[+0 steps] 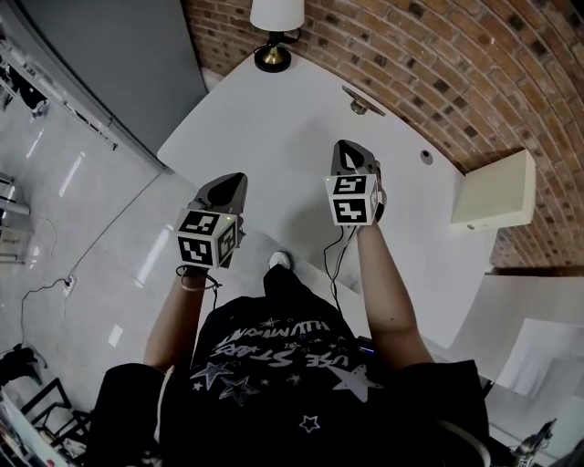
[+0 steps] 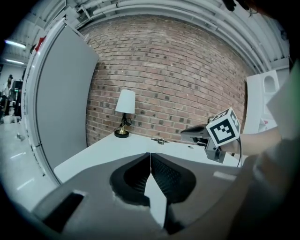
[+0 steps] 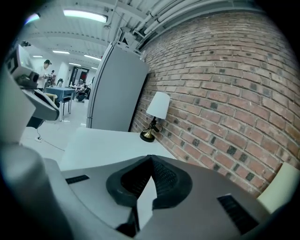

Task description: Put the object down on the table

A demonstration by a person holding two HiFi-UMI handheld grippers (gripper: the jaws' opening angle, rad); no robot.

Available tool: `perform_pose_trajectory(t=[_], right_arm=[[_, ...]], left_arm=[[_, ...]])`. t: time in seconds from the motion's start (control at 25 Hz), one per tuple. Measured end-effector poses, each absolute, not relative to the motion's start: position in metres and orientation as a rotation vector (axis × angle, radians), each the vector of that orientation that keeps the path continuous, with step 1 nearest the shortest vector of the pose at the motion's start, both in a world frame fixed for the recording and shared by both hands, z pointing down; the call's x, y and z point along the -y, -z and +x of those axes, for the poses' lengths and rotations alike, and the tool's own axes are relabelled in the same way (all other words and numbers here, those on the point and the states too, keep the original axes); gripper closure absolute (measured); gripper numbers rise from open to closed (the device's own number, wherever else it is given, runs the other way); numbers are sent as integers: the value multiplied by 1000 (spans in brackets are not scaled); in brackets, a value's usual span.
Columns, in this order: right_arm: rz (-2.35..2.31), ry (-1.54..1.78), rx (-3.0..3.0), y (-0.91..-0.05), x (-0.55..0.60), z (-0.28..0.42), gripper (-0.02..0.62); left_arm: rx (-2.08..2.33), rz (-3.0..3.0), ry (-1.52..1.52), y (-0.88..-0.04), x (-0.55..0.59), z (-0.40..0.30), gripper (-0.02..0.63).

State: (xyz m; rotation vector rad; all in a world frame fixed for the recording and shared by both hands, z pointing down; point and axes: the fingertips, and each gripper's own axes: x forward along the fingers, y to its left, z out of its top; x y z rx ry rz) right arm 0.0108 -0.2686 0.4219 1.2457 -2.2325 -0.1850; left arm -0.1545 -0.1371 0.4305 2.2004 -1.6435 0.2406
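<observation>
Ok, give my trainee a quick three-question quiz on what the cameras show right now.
1. True or false: the left claw holds an object.
2. What stands at the far end of the table, beside the brick wall?
3. The right claw is: A) wide open B) shut and empty C) gripping a cup.
Key: 1 false; 2 the lamp; 3 B.
</observation>
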Motion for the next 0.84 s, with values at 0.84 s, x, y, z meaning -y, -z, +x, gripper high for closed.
perform_pose_trajectory(t=[0.84], right_arm=[[1325,-45,2281,-432,70,4,594]], left_arm=[[1608,2234,-248,-433,-30,-173,586]])
